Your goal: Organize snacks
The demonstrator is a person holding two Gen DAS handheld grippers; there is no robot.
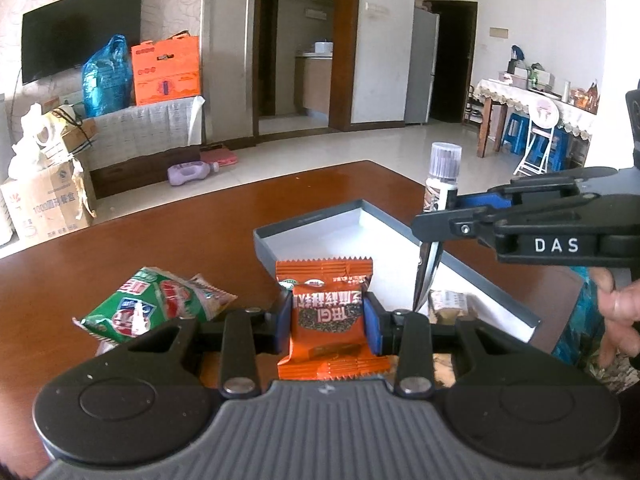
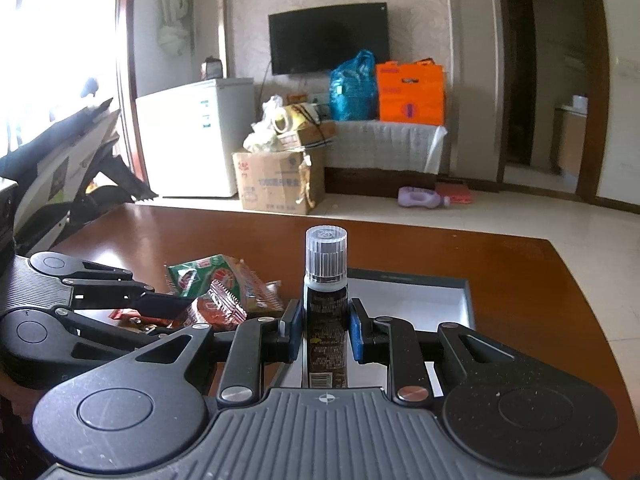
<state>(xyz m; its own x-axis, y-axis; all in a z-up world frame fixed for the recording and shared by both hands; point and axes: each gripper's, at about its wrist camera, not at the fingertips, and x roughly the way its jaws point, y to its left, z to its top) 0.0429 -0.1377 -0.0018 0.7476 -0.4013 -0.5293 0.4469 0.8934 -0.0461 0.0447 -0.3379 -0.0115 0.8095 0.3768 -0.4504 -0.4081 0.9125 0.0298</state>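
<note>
My left gripper [image 1: 327, 322] is shut on an orange snack packet [image 1: 329, 316], held above the brown table just before the near edge of a grey tray [image 1: 308, 222] with a white floor. My right gripper [image 2: 323, 326] is shut on a dark pouch drink with a clear ribbed cap [image 2: 326, 308] and holds it upright over the tray [image 2: 464, 300]. In the left wrist view the right gripper [image 1: 444, 216] and the pouch [image 1: 440, 184] hang over the tray's right side. A small brown packet [image 1: 450, 306] lies inside the tray.
A pile of green and red snack packets [image 1: 148, 304] lies on the table left of the tray, also in the right wrist view [image 2: 218, 288]. The brown table [image 1: 140, 232] ends ahead at the tiled floor. Boxes, bags and a TV stand beyond.
</note>
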